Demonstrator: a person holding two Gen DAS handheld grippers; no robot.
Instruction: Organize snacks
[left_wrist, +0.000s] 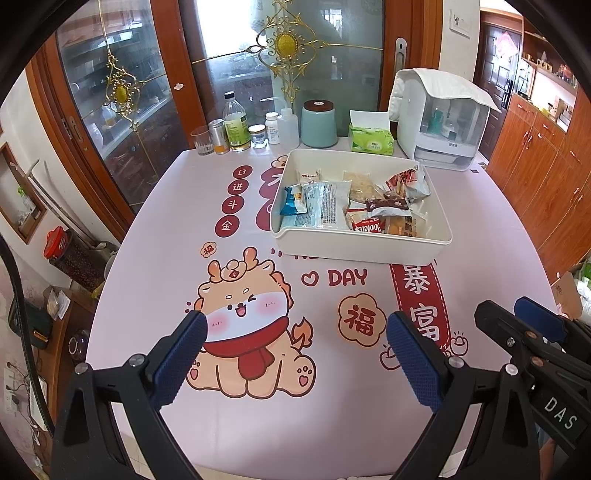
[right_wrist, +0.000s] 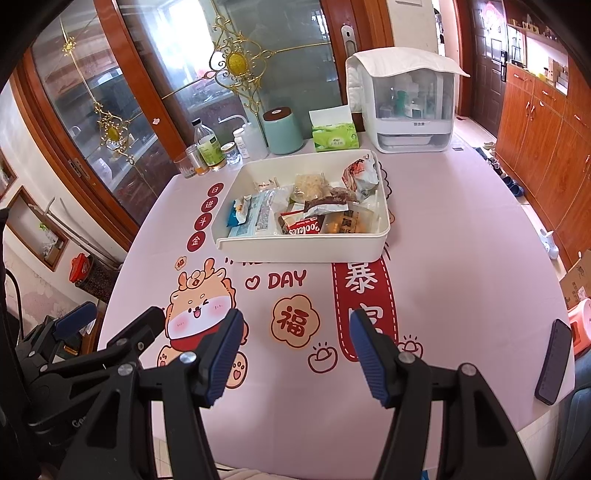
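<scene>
Snacks (left_wrist: 351, 206) lie heaped inside the white tray (left_wrist: 354, 247), well ahead of both grippers; left gripper (left_wrist: 295, 354) and right gripper (right_wrist: 295, 354) hover empty, fingers apart; neither clearly nearer.

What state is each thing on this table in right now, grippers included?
Left gripper: open, empty, above the table.
Right gripper: open, empty.
Snack tray: open-topped, filled with packets.
Tissue box: opened, tissue sticking up.
Teal canister: lid on.
Clear bottle: upright, capped.
Phone: flat, screen dark.
</scene>
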